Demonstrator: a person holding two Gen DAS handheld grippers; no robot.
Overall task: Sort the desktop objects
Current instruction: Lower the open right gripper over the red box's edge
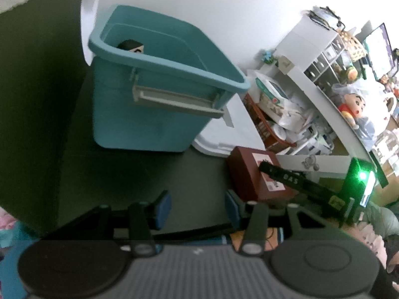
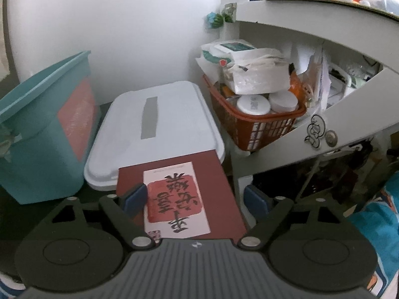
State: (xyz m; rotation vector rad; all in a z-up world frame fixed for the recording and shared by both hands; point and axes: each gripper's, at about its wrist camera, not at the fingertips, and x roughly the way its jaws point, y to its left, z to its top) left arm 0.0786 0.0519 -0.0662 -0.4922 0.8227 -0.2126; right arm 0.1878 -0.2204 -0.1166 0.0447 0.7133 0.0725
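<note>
A dark red box (image 2: 219, 186) with a white and red calligraphy label lies in front of a white lidded container (image 2: 162, 124). My right gripper (image 2: 197, 200) hangs over this box with its jaws wide. The left pad (image 2: 136, 200) shows above the box top and the right pad (image 2: 256, 201) stands just off the box's right edge, so neither presses on it. In the left wrist view the red box (image 1: 247, 172) lies at the right with a right-gripper finger (image 1: 281, 175) across it. My left gripper (image 1: 197, 209) is open over bare dark tabletop. The teal bin (image 1: 149, 114) holds a dark figure (image 1: 132, 46).
An orange basket (image 2: 261, 127) heaped with jars and packets sits under a white shelf (image 2: 324, 25) at the right. The teal bin (image 2: 37, 137) stands left of the white container. A plush toy (image 1: 354, 107) lies on the shelf. The wall is close behind.
</note>
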